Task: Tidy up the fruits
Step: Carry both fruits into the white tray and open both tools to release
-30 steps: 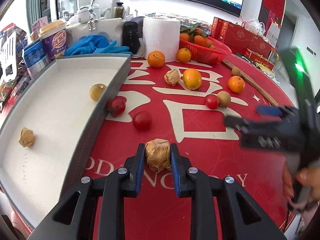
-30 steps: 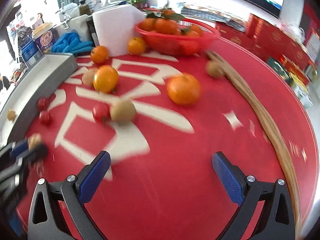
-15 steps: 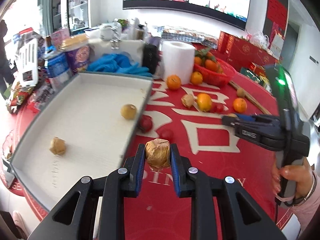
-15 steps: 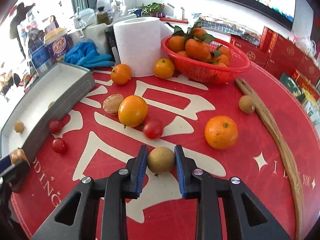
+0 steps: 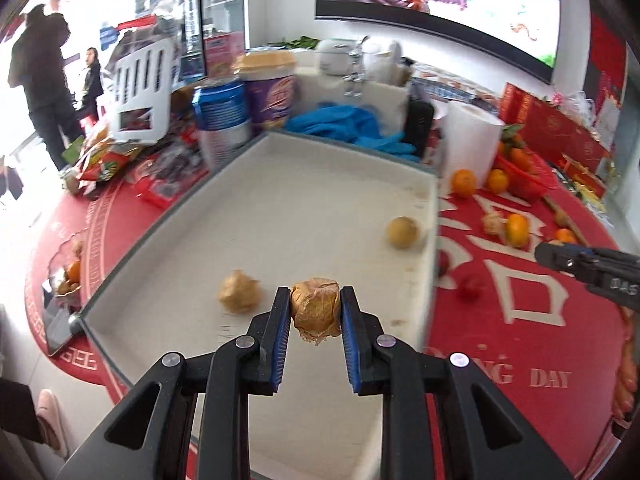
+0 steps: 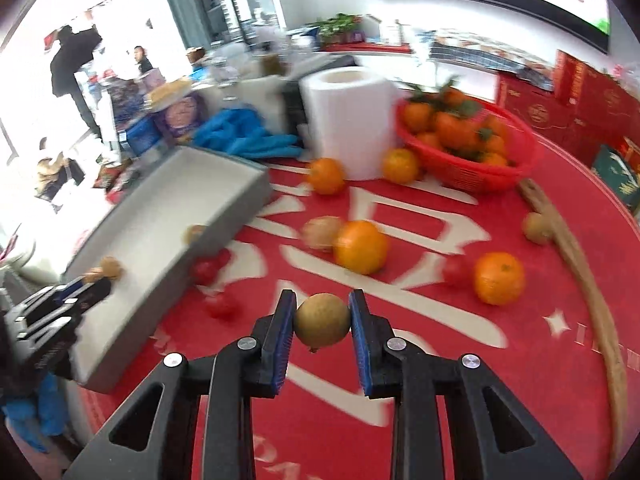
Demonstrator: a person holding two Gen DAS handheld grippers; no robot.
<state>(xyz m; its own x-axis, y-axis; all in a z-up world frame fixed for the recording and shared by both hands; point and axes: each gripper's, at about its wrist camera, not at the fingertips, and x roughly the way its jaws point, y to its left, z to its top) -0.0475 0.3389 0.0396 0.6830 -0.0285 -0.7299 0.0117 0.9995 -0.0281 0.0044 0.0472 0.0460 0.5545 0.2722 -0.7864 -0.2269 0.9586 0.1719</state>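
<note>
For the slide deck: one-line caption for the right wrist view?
Right gripper jaws clamp a round brown fruit above the red tablecloth; tray at left.

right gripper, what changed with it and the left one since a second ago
The right gripper, wide open and empty a second ago, has closed on a round brown fruit and lifted it off the red mat. The left gripper carried its papery husked fruit from the mat to over the white tray. The tray's two fruits stayed put.
</note>
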